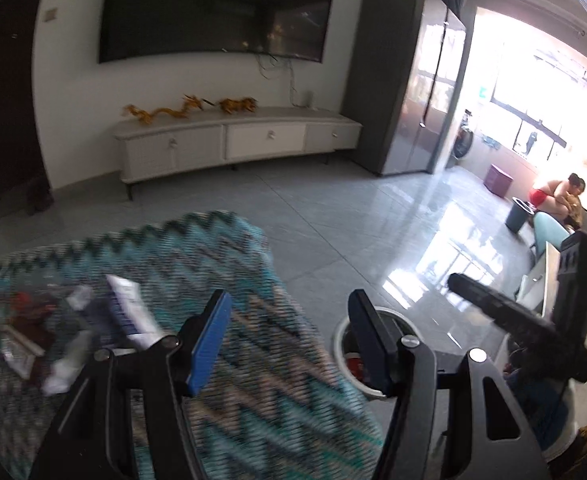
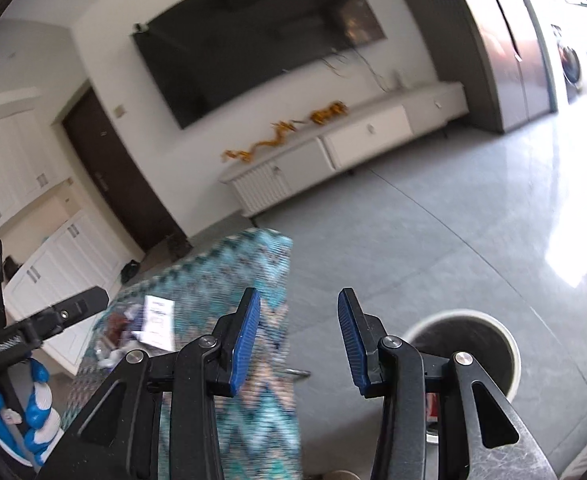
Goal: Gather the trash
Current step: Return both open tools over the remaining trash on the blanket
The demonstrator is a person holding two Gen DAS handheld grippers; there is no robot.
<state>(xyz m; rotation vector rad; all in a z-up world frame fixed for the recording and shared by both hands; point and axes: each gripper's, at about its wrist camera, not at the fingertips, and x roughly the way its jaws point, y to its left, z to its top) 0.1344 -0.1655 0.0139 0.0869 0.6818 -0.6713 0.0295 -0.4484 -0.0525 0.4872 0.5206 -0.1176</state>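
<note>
Several wrappers (image 1: 121,312) lie blurred on a table with a teal zigzag cloth (image 1: 253,380), white ones beside a red-brown one. The wrappers (image 2: 157,320) also show at the cloth's (image 2: 261,280) left in the right wrist view. My left gripper (image 1: 289,300) hangs open over the table's right side with nothing between its blue pads. A white-rimmed bin (image 1: 339,344) stands on the floor, half hidden behind the left gripper's right finger, something red inside. My right gripper (image 2: 299,296) is open and empty above the gap between table and bin (image 2: 505,344).
A white TV cabinet (image 1: 233,140) with gold dragon figures stands under a wall TV, with a grey fridge (image 1: 405,80) to its right. People sit far right by a grey bucket (image 1: 517,212). A blue and white glove (image 2: 33,392) shows at lower left in the right wrist view.
</note>
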